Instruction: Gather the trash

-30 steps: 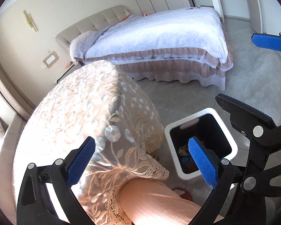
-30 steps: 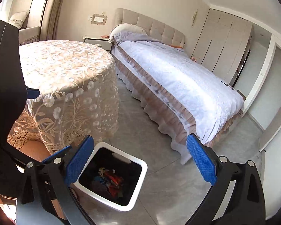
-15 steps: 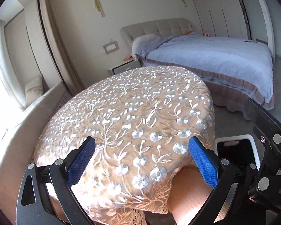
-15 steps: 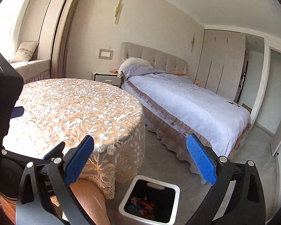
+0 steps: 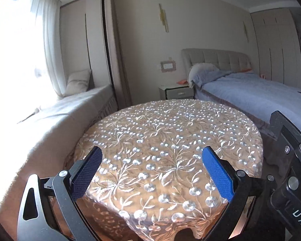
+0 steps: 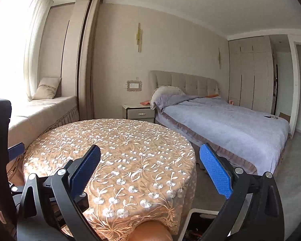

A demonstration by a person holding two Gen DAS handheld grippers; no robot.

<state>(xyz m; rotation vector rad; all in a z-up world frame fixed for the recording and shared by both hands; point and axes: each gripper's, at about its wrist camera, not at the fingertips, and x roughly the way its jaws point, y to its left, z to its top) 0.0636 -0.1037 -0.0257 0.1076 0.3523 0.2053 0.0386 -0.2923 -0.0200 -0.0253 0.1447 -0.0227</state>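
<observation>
A round table under a peach embroidered lace cloth fills the foreground; I see nothing lying on it. My left gripper hangs open above its near edge, blue pads wide apart and holding nothing. My right gripper is open too, empty, over the table's right side. Only a corner of the white trash bin shows at the bottom of the right wrist view, with dark contents inside. The right gripper's black body stands at the right edge of the left wrist view.
A bed with a lilac cover runs along the right, a nightstand beside its headboard. A cushioned window seat lies left of the table. A person's knee in peach cloth is under the table's near edge. Grey floor lies right of the bin.
Both grippers have tilted up from looking down at the bin and floor to looking level across the table top. The bin has slid almost out of view. Both stay open.
</observation>
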